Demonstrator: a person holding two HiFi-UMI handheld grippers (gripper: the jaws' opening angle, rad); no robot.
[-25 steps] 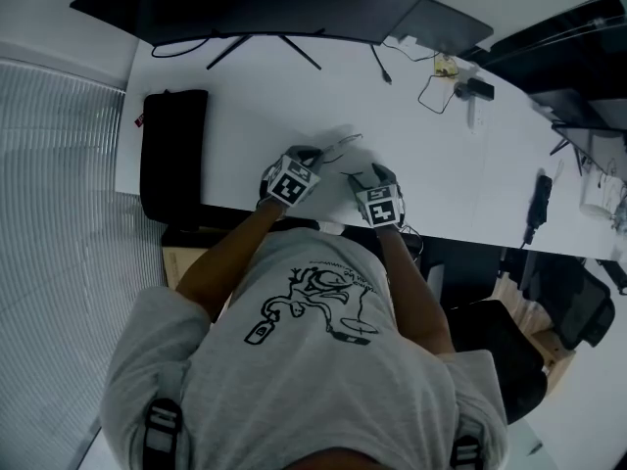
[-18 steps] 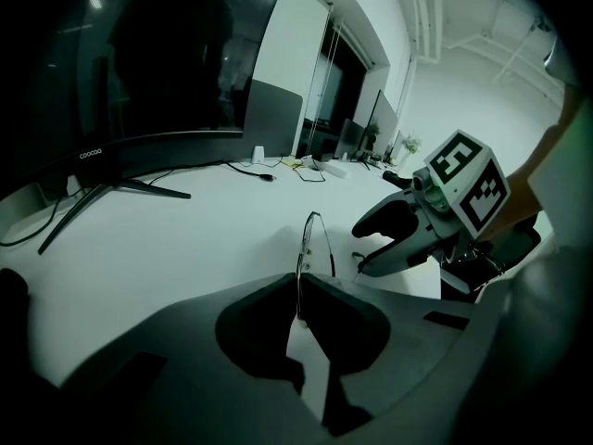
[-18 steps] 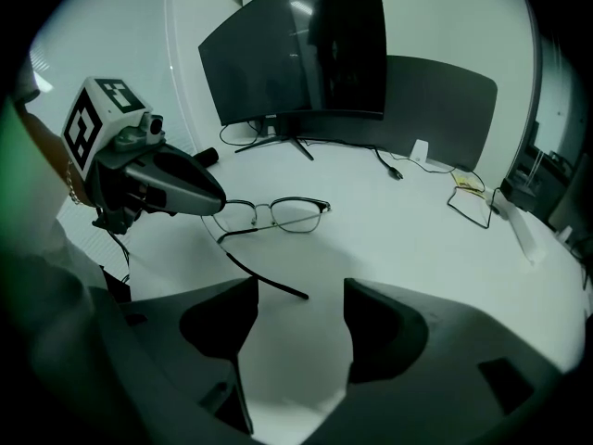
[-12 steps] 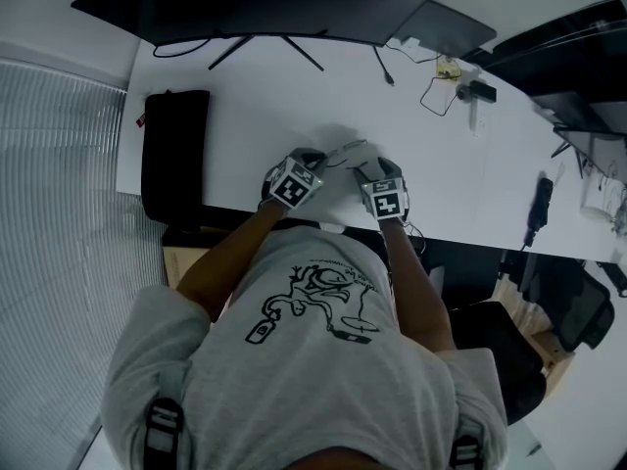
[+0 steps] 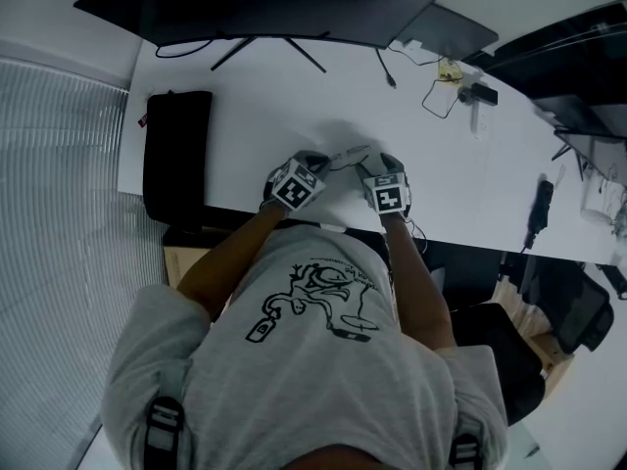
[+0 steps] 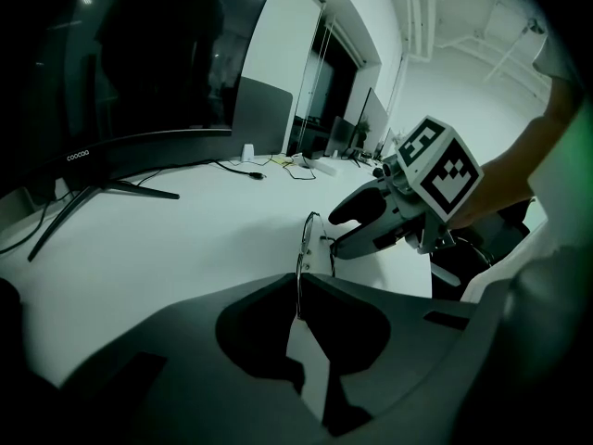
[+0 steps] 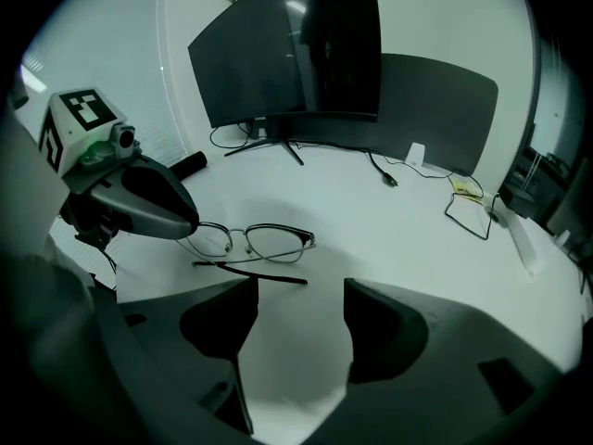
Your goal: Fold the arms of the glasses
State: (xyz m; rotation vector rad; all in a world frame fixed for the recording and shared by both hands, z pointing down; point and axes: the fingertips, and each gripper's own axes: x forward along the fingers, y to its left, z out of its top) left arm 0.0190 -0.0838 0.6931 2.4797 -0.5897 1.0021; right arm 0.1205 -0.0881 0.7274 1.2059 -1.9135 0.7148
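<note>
Thin metal-rimmed glasses (image 7: 259, 242) lie on the white desk (image 5: 245, 116), lenses facing my right gripper. One dark arm (image 7: 250, 272) lies nearly parallel along the front of the frame. My left gripper (image 6: 298, 281) is shut on one end of the glasses (image 6: 304, 248), and its jaw hides that end in the right gripper view. My right gripper (image 7: 301, 290) stands open a short way in front of the glasses with only bare desk between its jaws. In the head view the glasses (image 5: 348, 153) sit between the left gripper (image 5: 312, 160) and the right gripper (image 5: 375, 167).
A large curved monitor (image 5: 265, 3) on a splayed stand fills the back of the desk. A black pouch (image 5: 176, 155) lies at the left end. A thin cable loop (image 5: 438, 91) and small items lie at back right. The desk's front edge runs just behind both grippers.
My right gripper has moved forward a little, closer to the glasses. The left gripper has stayed where it was, still holding the frame.
</note>
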